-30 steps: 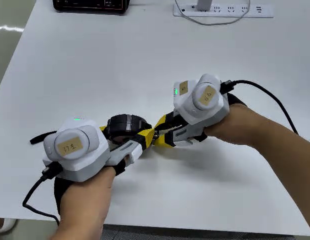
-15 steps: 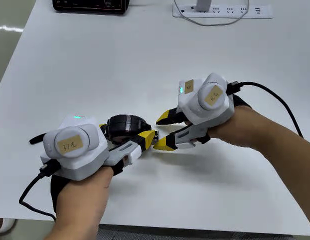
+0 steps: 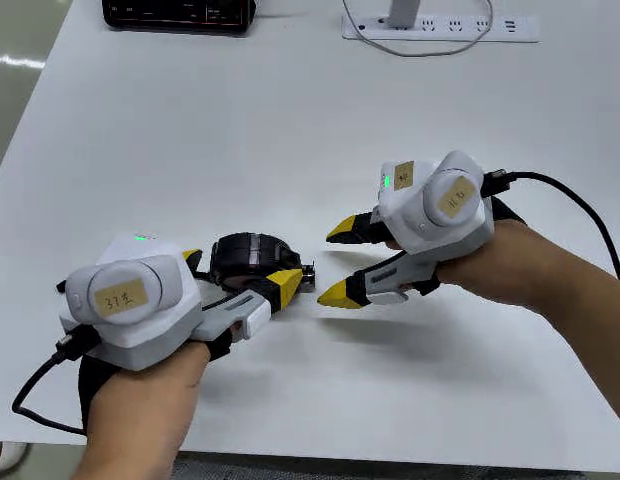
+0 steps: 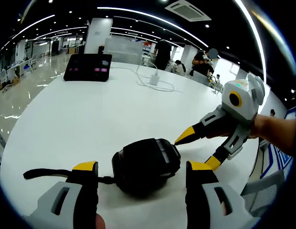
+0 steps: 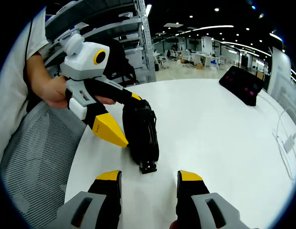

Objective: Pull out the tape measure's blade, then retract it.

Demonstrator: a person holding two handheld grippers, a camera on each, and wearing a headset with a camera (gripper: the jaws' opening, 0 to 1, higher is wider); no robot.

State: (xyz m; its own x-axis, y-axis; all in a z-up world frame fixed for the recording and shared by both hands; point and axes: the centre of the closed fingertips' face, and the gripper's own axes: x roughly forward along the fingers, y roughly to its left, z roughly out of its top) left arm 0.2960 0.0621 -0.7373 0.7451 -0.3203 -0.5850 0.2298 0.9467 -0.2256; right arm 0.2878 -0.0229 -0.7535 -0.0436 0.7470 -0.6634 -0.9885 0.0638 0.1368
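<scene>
We see the tape measure (image 3: 252, 257) lying on the white tabletop (image 3: 290, 140), between the two jaws of the left hand-held gripper (image 4: 141, 167). In the left gripper view, that gripper's jaws flank the case, one on each side. A thin gap shows at each jaw, so it reads to us as open around the case rather than clamped on it.

The right hand-held gripper (image 3: 338, 262) is just beside the tape measure, facing its front end. Its jaws are spread apart with nothing between them. In the right gripper view, the small end hook (image 5: 148, 167) of the blade sits right at the case mouth, a little ahead of the gap between the jaws and not touching them.

The case is black and rounded, with a ribbed, rubbery-looking surface. A thin black wrist strap (image 4: 43, 174) trails from its rear across the tabletop. The end hook looks like dark metal.

Both grippers have smooth white plastic bodies with paper labels on top. Their jaws are grey with wedge-shaped yellow tips. Black cables run back from each one.

The tabletop is plain, matte and smooth. At its far edge lie a white power strip (image 3: 440, 25) with a looping white cord (image 3: 385, 42) and a flat dark device (image 3: 180, 12).
</scene>
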